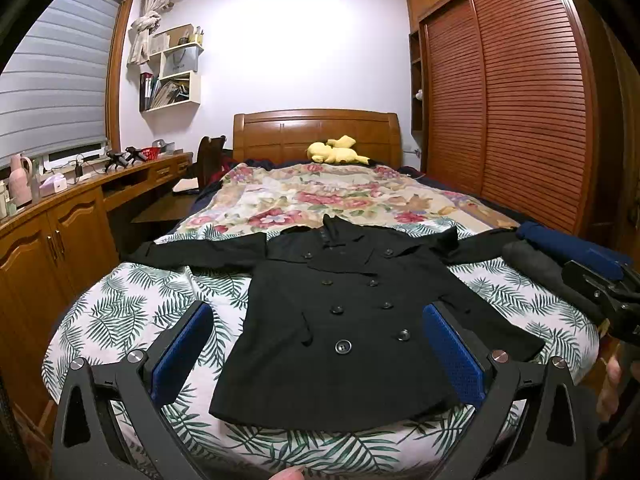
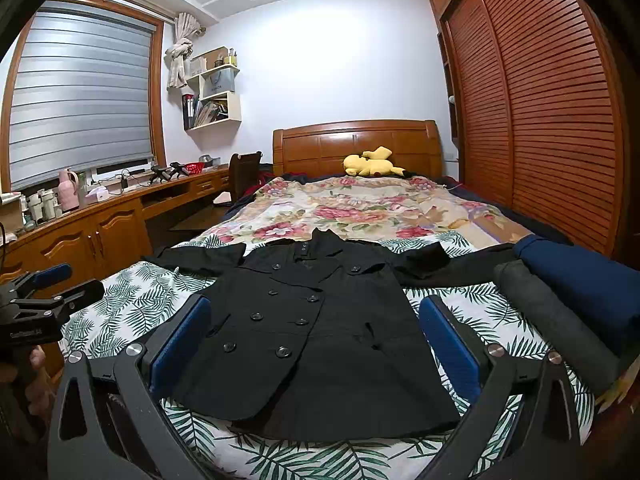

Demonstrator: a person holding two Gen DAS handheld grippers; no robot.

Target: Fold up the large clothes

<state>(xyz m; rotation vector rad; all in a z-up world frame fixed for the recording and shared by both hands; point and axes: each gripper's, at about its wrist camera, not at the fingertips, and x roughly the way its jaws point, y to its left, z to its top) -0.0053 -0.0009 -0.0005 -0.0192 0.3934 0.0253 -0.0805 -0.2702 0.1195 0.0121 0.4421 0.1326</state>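
A black double-breasted coat [image 1: 340, 320] [image 2: 316, 340] lies flat and face up on the foot of the bed, sleeves spread out to both sides, collar toward the headboard. My left gripper [image 1: 316, 316] hovers above the coat's hem, wide open, nothing between its blue pads [image 1: 182, 354]. My right gripper [image 2: 314, 312] is also wide open above the hem, a little further right, with nothing between its fingers. Each gripper shows at the edge of the other's view: the right gripper's body [image 1: 604, 292], the left gripper's body [image 2: 44, 288].
The bed has a leaf-print sheet [image 1: 132, 312] and a floral blanket [image 1: 320, 196]. Folded grey [image 2: 556, 320] and blue clothes [image 2: 588, 280] lie at the bed's right edge. A yellow plush toy [image 1: 336, 150] sits by the headboard. Wooden cabinets [image 1: 52, 248] run along the left, a wardrobe [image 1: 512, 100] along the right.
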